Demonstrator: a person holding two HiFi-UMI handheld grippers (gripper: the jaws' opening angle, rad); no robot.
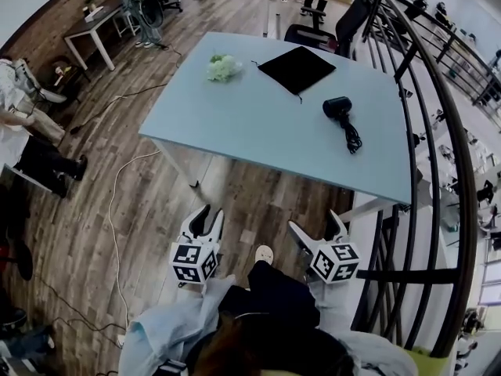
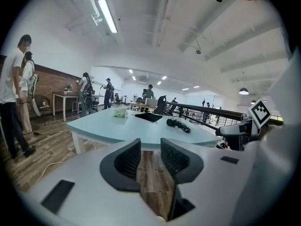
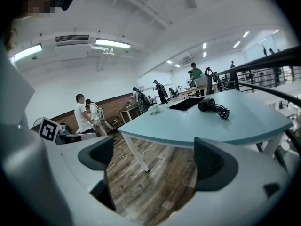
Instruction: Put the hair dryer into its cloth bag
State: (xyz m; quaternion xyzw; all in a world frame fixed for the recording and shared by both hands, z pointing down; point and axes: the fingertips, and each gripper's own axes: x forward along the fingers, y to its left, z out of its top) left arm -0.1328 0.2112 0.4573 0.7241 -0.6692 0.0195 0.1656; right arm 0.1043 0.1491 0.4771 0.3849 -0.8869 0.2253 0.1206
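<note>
Left claw (image 1: 213,211) and right claw (image 1: 314,219) gape empty before table (image 1: 258,124) holding hair dryer (image 1: 337,106), cloth bag (image 1: 297,69), flowers (image 1: 224,67).

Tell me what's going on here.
A person stands a little back from the pale blue table, holding a gripper in each hand. The left gripper has its jaws slightly apart and the right gripper has them wide; both are empty. On the table the black hair dryer lies with its cord, apart from the flat black cloth bag. A pale bundle sits further left. Nothing is picked up yet.
</note>
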